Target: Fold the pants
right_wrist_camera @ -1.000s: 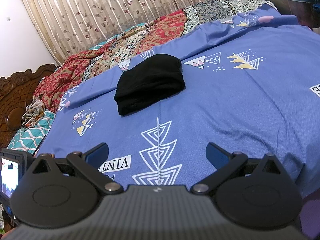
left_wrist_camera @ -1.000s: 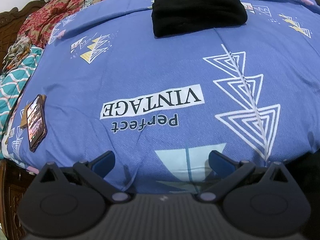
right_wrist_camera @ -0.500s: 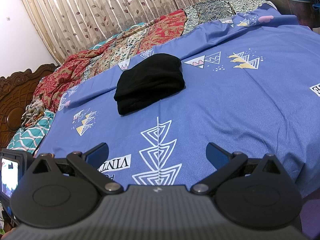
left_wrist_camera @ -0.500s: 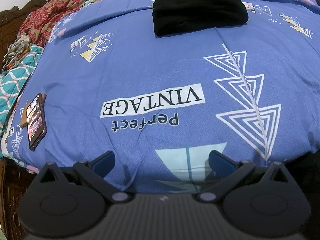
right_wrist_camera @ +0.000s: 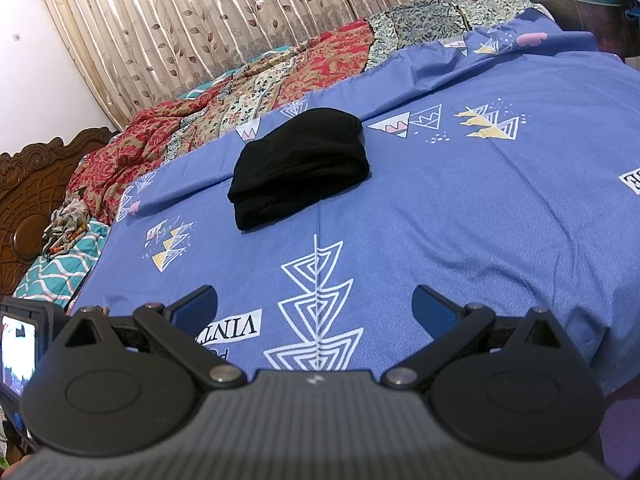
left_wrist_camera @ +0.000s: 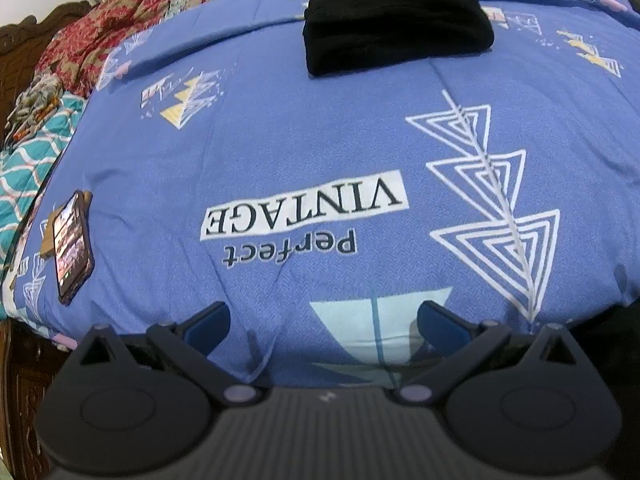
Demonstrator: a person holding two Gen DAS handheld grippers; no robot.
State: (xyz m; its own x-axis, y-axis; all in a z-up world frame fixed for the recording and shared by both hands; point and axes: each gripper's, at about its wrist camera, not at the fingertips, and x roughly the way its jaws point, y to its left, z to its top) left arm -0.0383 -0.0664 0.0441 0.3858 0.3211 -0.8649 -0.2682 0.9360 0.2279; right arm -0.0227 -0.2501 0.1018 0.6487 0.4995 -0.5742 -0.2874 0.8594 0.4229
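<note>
Black pants lie folded into a compact stack far back on the blue bedsheet; the right wrist view shows the same black pants left of centre. My left gripper hovers open over the near edge of the bed, well short of the stack, with nothing between its blue-padded fingers. Just as wide open and empty, my right gripper hangs above the sheet's white triangle print, also far from the pants.
A phone lies on the sheet near the left edge. Rumpled red patterned blankets and a teal quilt crowd the far left. A carved wooden headboard and curtains stand behind.
</note>
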